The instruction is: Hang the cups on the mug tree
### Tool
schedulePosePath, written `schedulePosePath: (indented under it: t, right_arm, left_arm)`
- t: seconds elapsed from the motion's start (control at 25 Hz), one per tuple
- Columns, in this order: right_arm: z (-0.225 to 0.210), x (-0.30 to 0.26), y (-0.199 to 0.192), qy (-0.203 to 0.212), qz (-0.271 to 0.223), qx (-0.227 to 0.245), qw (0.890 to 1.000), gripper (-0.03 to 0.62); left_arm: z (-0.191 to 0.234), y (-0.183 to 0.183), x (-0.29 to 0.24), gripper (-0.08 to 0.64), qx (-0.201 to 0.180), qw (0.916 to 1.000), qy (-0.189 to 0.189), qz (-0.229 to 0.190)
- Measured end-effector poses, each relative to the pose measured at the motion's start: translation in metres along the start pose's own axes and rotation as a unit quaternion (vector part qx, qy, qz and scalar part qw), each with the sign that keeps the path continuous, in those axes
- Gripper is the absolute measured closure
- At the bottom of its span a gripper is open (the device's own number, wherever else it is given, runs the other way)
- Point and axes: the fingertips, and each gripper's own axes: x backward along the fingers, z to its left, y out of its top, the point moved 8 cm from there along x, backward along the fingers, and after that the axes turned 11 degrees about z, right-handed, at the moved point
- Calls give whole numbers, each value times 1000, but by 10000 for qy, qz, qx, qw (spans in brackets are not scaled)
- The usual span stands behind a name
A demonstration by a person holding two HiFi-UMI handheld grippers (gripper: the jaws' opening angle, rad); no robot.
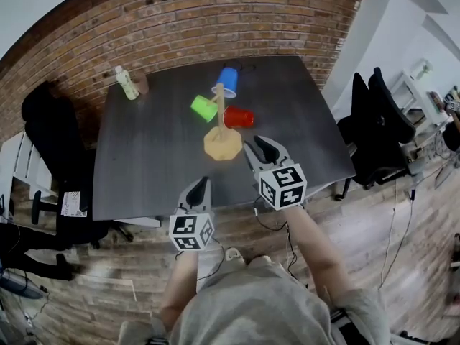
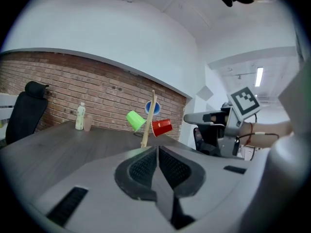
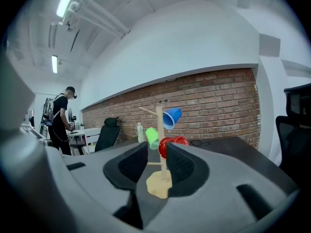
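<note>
The wooden mug tree (image 1: 221, 124) stands on the dark table (image 1: 144, 164) with three cups hung on its pegs: blue (image 1: 227, 82) at the top, green (image 1: 203, 108) on the left, red (image 1: 238, 117) on the right. My right gripper (image 1: 257, 146) hovers just in front of the tree's base, jaws apart and empty; in the right gripper view the tree (image 3: 160, 130) shows through the gap of the right gripper (image 3: 156, 157). My left gripper (image 1: 200, 185) is at the table's front edge, shut on nothing. From the left gripper (image 2: 157, 152) the tree (image 2: 148, 120) is seen farther off.
A pale bottle (image 1: 127, 83) and a brown cup (image 1: 142, 85) stand at the table's far left corner. Black office chairs sit left (image 1: 50, 131) and right (image 1: 374, 121) of the table. A brick wall runs behind. A person (image 3: 60, 120) stands far off.
</note>
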Motion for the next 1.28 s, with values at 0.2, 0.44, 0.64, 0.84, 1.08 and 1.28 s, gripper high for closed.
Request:
schedulePosePath:
  t: [0.2, 0.44, 0.64, 0.84, 1.08, 1.28]
  right_arm:
    - [10, 31, -17, -32, -3, -58, 10000, 570]
    - [20, 72, -37, 125, 11, -126, 9998, 592]
    - [27, 111, -50, 227, 2, -121, 9997, 592]
    - [35, 152, -64, 342, -22, -77, 9994, 592]
    - [44, 202, -80, 461, -111, 42, 9989, 592]
    - [52, 237, -91, 535, -151, 166, 9983, 592]
  left_arm:
    - [-18, -4, 11, 543, -14, 10000, -15, -42]
    - [-48, -12, 33, 543, -14, 9999, 32, -100]
    - [-79, -21, 54, 543, -11, 9999, 72, -103]
    - [-113, -31, 77, 543, -27, 9999, 99, -139]
    - [-151, -45, 107, 543, -49, 9996, 160, -221]
    - [-176, -54, 130, 543, -45, 9993, 210, -290]
